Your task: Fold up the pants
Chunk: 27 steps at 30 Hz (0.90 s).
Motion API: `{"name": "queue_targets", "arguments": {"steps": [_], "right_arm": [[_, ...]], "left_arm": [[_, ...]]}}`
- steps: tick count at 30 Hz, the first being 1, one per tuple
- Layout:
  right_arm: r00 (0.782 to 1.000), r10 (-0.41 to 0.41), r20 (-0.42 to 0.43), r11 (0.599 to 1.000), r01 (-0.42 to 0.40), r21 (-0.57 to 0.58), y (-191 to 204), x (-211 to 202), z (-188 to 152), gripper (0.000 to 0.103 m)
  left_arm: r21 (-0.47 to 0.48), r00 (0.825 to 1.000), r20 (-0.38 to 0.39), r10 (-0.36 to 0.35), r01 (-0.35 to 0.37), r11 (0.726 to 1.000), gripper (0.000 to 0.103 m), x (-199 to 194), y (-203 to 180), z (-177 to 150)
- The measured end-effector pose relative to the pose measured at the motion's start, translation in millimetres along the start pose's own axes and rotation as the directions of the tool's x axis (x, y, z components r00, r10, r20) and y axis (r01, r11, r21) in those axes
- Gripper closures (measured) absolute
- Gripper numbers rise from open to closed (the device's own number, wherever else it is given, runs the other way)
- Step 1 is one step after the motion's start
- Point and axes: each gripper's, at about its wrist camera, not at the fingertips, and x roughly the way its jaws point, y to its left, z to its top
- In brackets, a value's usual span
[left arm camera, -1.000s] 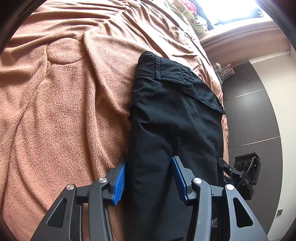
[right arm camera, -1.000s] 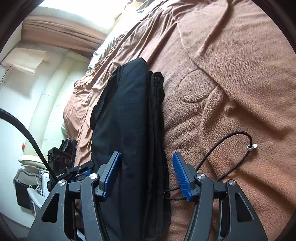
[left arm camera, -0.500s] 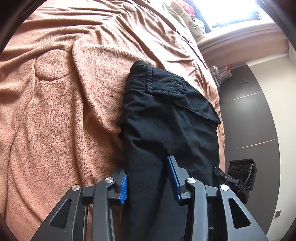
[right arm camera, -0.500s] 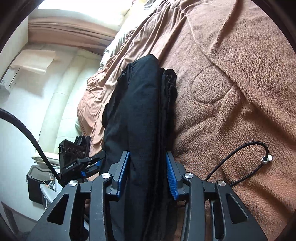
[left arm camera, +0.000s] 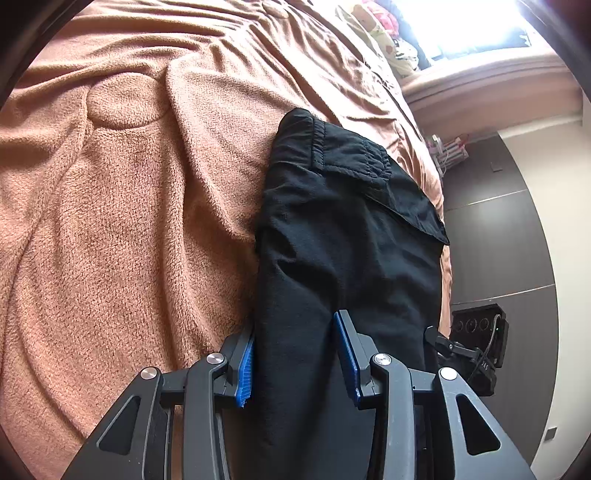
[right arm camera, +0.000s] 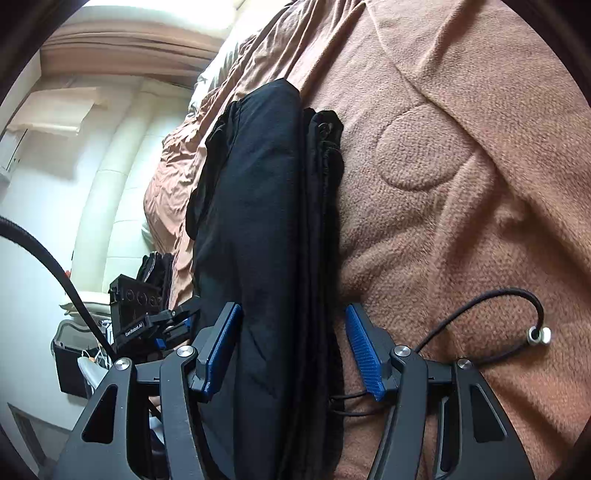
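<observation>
one brown fleece blanket (left arm camera: 129,221) – black pants (left arm camera: 351,240) lying folded on it.

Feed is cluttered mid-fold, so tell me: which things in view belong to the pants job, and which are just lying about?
Job:
- black pants, folded lengthwise on the brown blanket
- left tool, pads against the pants
- right tool, opening, pants between its pads

Lying about:
- black cord with metal tip on the blanket
- bright clothes by the window
</observation>
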Motion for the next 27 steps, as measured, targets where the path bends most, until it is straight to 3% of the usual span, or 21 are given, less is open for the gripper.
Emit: {"name": "queue_targets", "arguments": {"steps": [4,10,15,27], "right_arm": [[1.000,-0.001,-0.011,0.999,0.001,-0.032,6.2,10.5,8.6,0.047],[0.999,0.012,0.032,0.997,-0.009,-0.077,12.4,2.1,2.0,0.078],[0.998,0.004,0.069,0.994,0.004,-0.110,22.3,-3.2,-13.5,0.083],[0.990,-0.015,0.142,0.990,0.035,-0.138,63.4,-8.8,-53.3,0.085]], "left_arm": [[-0.012,1.000,0.002,-0.009,0.009,1.000,0.063,3.6,-0.4,1.9],[-0.002,0.999,0.017,-0.040,0.040,0.999,0.076,-0.8,-6.8,2.3],[0.008,0.997,0.025,-0.073,0.073,0.997,0.087,-9.8,-13.8,3.2],[0.074,0.990,0.038,-0.137,0.134,0.988,0.092,-48.6,-29.8,-4.5]]}}
